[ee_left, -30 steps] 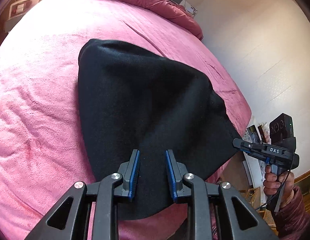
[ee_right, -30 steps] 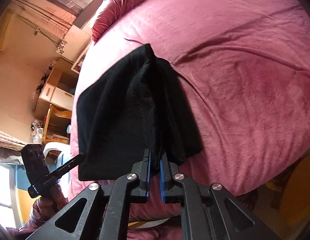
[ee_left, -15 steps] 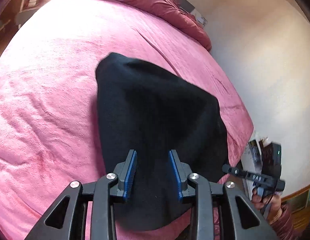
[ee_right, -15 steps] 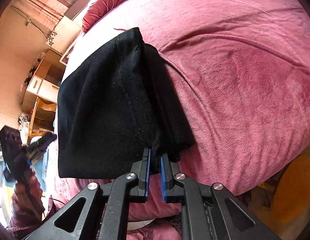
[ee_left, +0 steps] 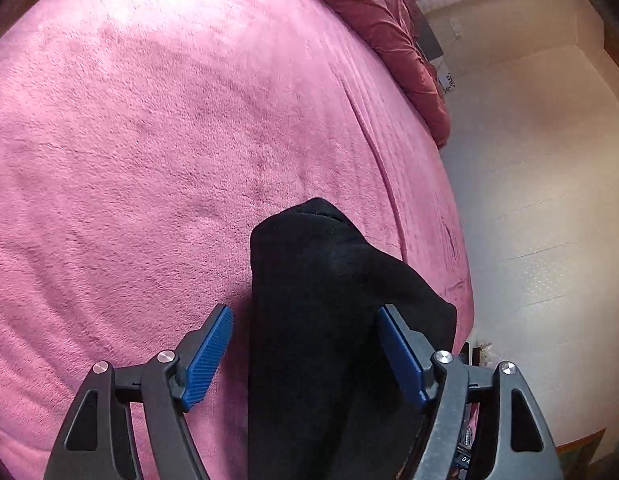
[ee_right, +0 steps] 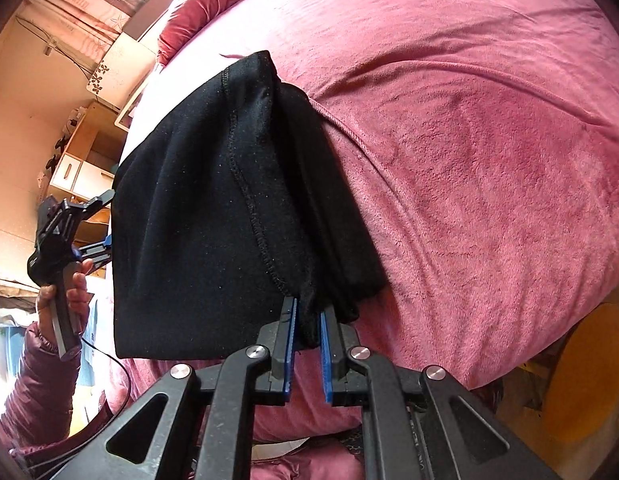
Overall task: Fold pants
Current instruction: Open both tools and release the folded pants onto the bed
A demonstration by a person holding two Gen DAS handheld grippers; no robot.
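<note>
Left gripper (ee_left: 305,344) jaws just opened, straddling pants (ee_right: 229,208); right gripper (ee_right: 307,320) clamped on hem at 6 o'clock. Mid-fold; next, regrip left.

Pink fleece bedspread (ee_left: 157,152), crumpled red duvet (ee_left: 373,12), wooden shelf unit (ee_right: 83,160).

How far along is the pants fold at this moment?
Done: the black pants are already doubled into a compact stack on the pink bed cover. In hand: the right gripper pinches one corner of the stack, while the left gripper has just been opening, its pads clear of the cloth between them. Left: release the right corner; any further fold can't be judged.
</note>
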